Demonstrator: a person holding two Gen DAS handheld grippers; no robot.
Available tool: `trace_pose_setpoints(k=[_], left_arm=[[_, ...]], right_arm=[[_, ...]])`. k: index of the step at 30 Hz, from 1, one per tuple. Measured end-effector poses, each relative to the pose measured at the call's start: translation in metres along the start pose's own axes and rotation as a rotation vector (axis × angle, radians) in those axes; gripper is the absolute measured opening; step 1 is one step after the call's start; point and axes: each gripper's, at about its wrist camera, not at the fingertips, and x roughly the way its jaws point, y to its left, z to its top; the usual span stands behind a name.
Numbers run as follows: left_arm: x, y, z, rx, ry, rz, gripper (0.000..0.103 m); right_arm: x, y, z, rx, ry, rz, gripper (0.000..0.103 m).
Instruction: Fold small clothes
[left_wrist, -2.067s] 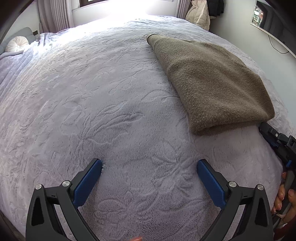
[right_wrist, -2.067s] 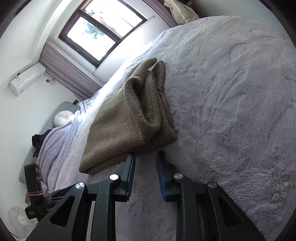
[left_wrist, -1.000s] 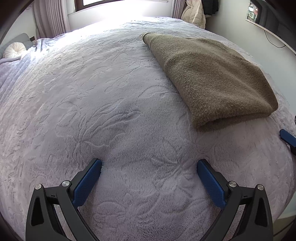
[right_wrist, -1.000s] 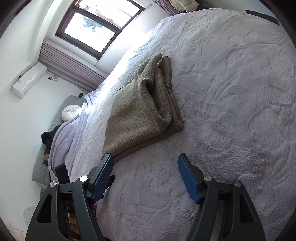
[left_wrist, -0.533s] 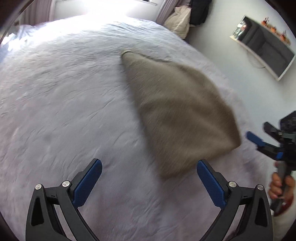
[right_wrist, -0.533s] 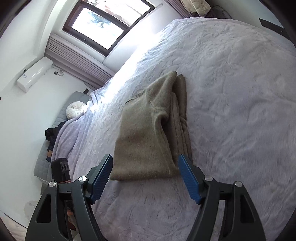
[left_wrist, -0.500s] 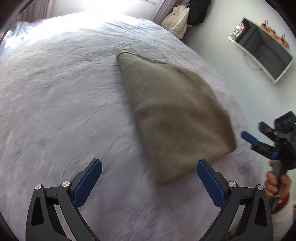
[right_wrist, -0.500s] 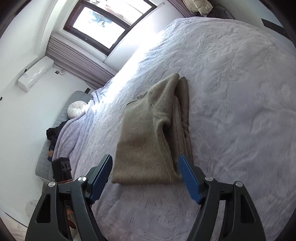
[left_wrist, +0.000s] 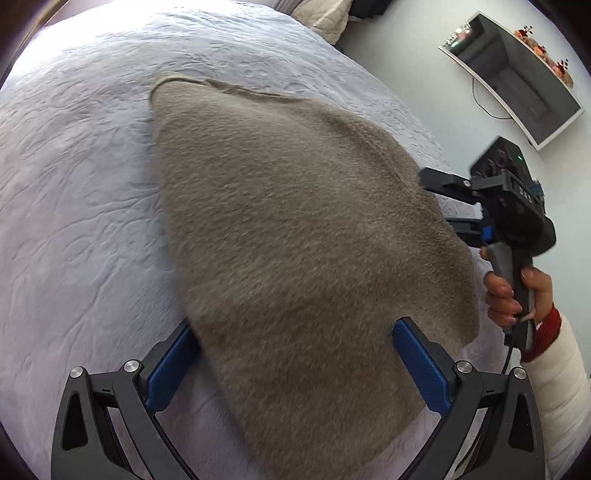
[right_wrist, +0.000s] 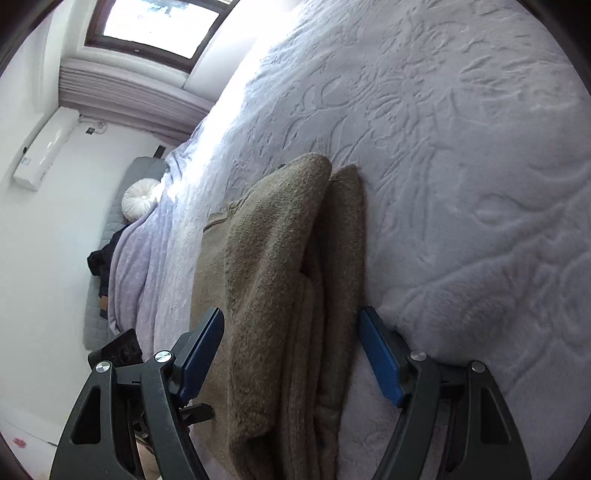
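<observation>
Bare bedspread left of folded sweater; right gripper against its far edge.

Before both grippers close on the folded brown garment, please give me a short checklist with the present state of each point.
1. Left gripper open wide enough: ok, the pads stand on either side of the brown garment.
2. Right gripper open wide enough: ok, it straddles the stacked layers at the garment's end.
3. Pads already pressing the cloth: cannot tell; both grippers look open, not clamped.
4. All layers between the right gripper's pads: cannot tell, the lowest layer is hidden.
5. Garment lying flat on the bedspread: ok, the top face looks smooth.
6. Grippers clear of each other: ok, they sit at different edges.
</observation>
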Motion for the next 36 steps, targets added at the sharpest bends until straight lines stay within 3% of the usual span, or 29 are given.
trace_pose_setpoints(k=[5,6,7,8,9,11,14,20,24,30,36], left_arm=[[0.012,-0.003,0.006,-0.026,-0.005,0.007,0.103],[0.011,-0.002,0.006,-0.039,-0.014,0.005,0.101],[0.008,-0.001,0.005,-0.049,-0.027,0.017,0.093],[0.004,-0.002,0.004,-0.049,-0.037,0.028,0.085],[0.001,-0.002,0.002,-0.043,-0.042,0.034,0.080],[-0.008,-0.005,0.000,-0.027,-0.054,0.029,0.065],[-0.026,-0.008,-0.004,-0.023,-0.073,0.012,0.056],[-0.075,-0.023,-0.024,-0.007,-0.112,-0.021,0.054],[-0.087,-0.025,-0.026,-0.002,-0.143,-0.042,0.054],[-0.078,-0.024,-0.029,0.020,-0.178,0.015,0.054],[-0.116,-0.003,-0.087,-0.009,-0.191,0.075,0.054]], right_arm=[[0.029,0.010,0.012,-0.081,0.072,-0.001,0.081],[0.034,0.010,0.012,-0.077,0.069,-0.010,0.075],[0.037,0.012,0.010,-0.073,0.057,-0.029,0.066],[0.039,0.014,0.008,-0.068,0.053,-0.046,0.050],[0.039,0.016,0.007,-0.058,0.045,-0.037,0.043],[0.035,0.022,0.004,-0.052,0.008,-0.013,0.041],[0.027,0.035,-0.004,-0.035,-0.035,0.038,0.040],[0.008,0.076,-0.024,-0.045,-0.058,0.085,0.040],[-0.003,0.112,-0.046,-0.057,-0.062,0.118,0.040],[0.001,0.163,-0.102,-0.112,-0.039,0.149,0.040],[0.034,0.193,-0.157,-0.125,0.002,0.190,0.040]])
